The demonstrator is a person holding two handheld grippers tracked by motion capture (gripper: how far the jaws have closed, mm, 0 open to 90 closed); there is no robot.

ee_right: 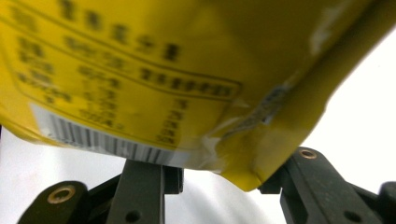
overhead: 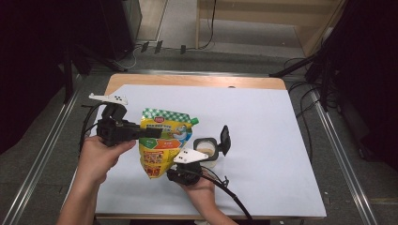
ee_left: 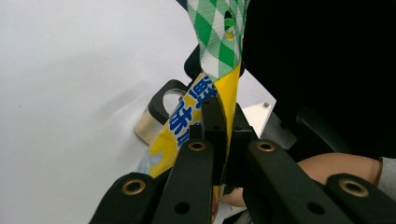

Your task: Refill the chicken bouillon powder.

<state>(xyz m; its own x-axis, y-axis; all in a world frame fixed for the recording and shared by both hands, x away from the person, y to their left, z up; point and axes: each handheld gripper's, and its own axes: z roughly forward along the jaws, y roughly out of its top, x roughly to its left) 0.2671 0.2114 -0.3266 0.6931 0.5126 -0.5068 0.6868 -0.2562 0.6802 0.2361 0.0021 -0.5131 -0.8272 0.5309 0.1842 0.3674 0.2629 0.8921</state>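
The left gripper (ee_left: 219, 140) is clamped on the edge of a yellow pouch (overhead: 162, 143) with a green-checked top, held above the white table (overhead: 263, 117); the right gripper (overhead: 185, 172) sits with jaws apart under its bottom corner, beside an open jar (overhead: 206, 150)

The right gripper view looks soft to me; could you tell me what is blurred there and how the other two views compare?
Right gripper view: the yellow pouch sits so close that its print and barcode blur. Left gripper view: the pouch's checked top is sharp, but the right side is black. High view: the white table sheet is evenly lit, the surroundings dark.
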